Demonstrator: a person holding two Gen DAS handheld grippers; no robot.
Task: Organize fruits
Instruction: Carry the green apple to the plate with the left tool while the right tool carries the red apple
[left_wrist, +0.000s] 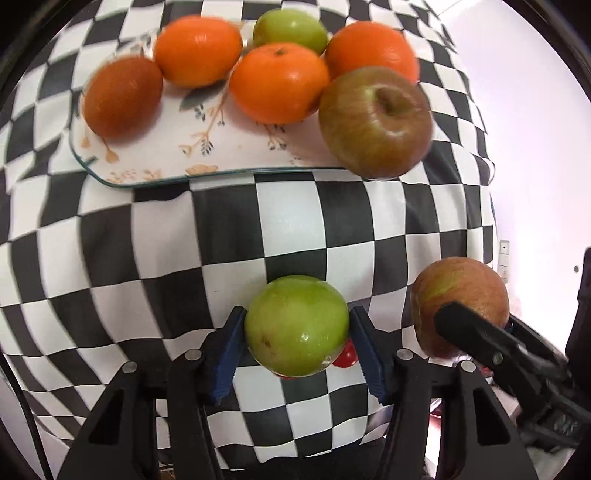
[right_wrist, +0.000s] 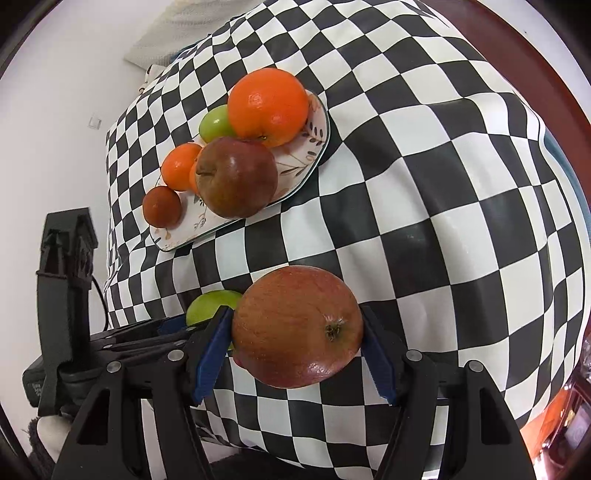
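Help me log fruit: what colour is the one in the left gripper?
Green, shown best in the left wrist view.

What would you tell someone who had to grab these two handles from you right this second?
Left tool: shut on a green apple, held above the checkered cloth.
Right tool: shut on a red apple, also held above the cloth.
Plate: already holds six fruits: three oranges, a darker orange fruit, a green fruit and a dark apple at its near edge.
Done: those six are on the plate.
Left: probably set both held apples on the plate; free space looks best at the front left.
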